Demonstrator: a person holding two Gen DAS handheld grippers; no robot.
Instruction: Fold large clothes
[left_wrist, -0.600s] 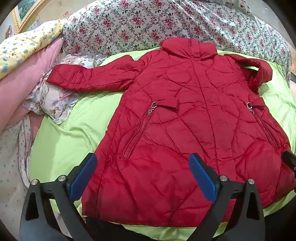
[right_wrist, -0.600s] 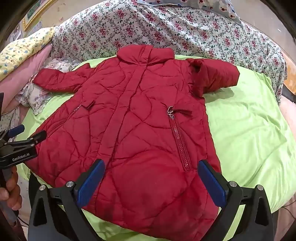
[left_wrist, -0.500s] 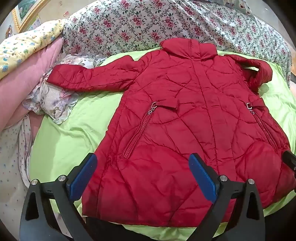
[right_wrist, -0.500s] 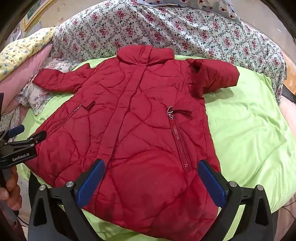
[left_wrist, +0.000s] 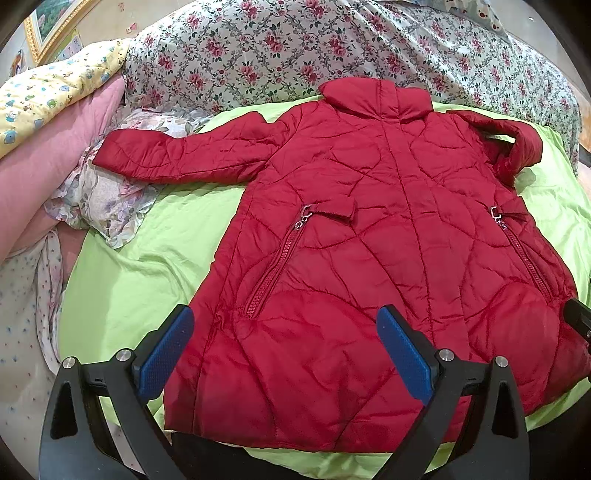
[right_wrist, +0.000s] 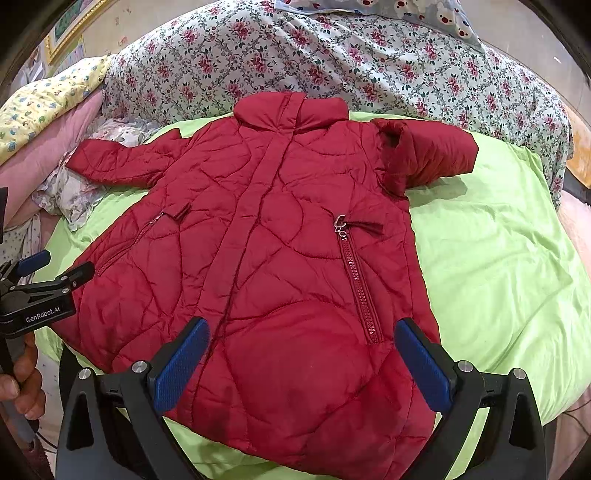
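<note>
Bed with green sheet (left_wrist: 122, 280) is filling most of both frames; floral quilt (left_wrist: 258, 55) is running across the top. Red quilted coat (left_wrist: 369, 258) is lying flat, front up, centre frame, collar toward the top. One sleeve is stretching to the upper left over a crumpled floral cloth (left_wrist: 99, 199), the other is bunching upper right. Left gripper (left_wrist: 284, 350) and right gripper (right_wrist: 301, 356) are hovering over the hem at bottom frame, jaws released, grasping nothing.
</note>
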